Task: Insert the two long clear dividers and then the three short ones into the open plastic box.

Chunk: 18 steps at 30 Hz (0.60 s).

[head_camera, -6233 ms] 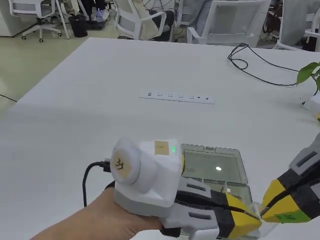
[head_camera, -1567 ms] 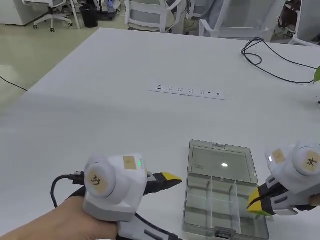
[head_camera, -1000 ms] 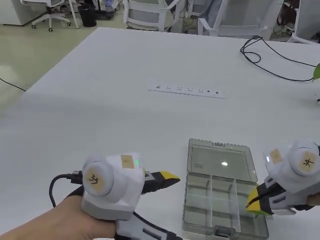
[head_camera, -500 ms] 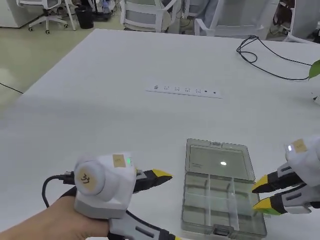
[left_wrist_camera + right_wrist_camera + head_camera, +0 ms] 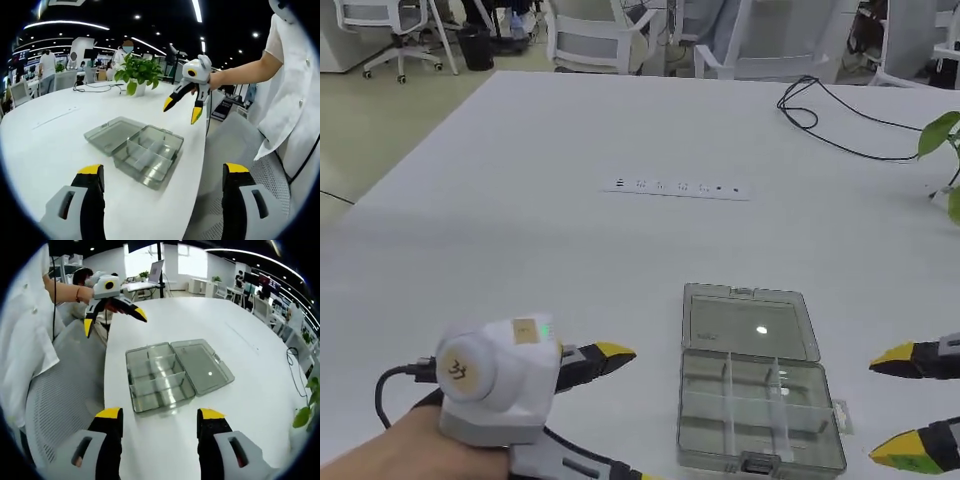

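- Right gripper (image 5: 900, 405) now sits clear of the box (image 5: 800, 462), off at its 3 o'clock. Half a second back its tips were at the box's right wall. Its jaws have spread wide since the narrow pinch of a second ago.
- Left gripper (image 5: 625, 415) has slid back toward 8 o'clock of the box and is well apart from it.
- Both tools have their jaws wide apart with nothing between them. Each gripper view shows bare yellow tips.
- Box lies on the white table (image 5: 520, 230), near my edge, with the lid (image 5: 750, 325) thrown flat open at 12 o'clock of the base. Power strip (image 5: 680, 188) lies further out at 12.
- Dividers (image 5: 728, 372) stand upright inside the base, crossing to form compartments. I cannot count all five through the clear plastic. By the look, inserting is done or nearly so.
- Handling, my judgement: dividers are thin, light and slick, stiff enough to stand yet bendable, and hard to see. If one rides high, I'd pinch it gently at mid-length of its top edge and press straight down.
- Box looks light and likely to skate on the smooth top, so I'd brace a side wall with the other tool.
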Available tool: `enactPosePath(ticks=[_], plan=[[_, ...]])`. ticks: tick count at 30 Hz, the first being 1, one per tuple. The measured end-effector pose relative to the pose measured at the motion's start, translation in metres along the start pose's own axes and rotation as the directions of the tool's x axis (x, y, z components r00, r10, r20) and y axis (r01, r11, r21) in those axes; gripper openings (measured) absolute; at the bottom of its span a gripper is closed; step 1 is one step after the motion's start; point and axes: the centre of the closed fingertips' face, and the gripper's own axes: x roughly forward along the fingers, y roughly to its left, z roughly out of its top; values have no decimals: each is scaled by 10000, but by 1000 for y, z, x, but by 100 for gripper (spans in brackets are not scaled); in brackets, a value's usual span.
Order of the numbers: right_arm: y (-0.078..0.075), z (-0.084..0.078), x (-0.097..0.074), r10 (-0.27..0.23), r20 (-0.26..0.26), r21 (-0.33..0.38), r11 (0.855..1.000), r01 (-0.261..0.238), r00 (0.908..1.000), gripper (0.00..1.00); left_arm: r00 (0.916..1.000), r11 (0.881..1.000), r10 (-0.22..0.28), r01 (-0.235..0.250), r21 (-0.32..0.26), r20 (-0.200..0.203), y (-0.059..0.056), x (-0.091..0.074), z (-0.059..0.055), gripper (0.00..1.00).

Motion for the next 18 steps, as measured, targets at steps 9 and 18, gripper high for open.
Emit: enactPosePath(ticks=[9, 18], plan=[[14, -9, -13, -385, 648, 636, 9974, 344, 9972, 80, 9995, 9997, 248, -247, 53, -178, 9, -7, -8, 100], [21, -23, -17, -661, 841, 1215, 9910, 556, 9943, 94, 9983, 9991, 382, -375, 171, -430, 10, -12, -15, 100]])
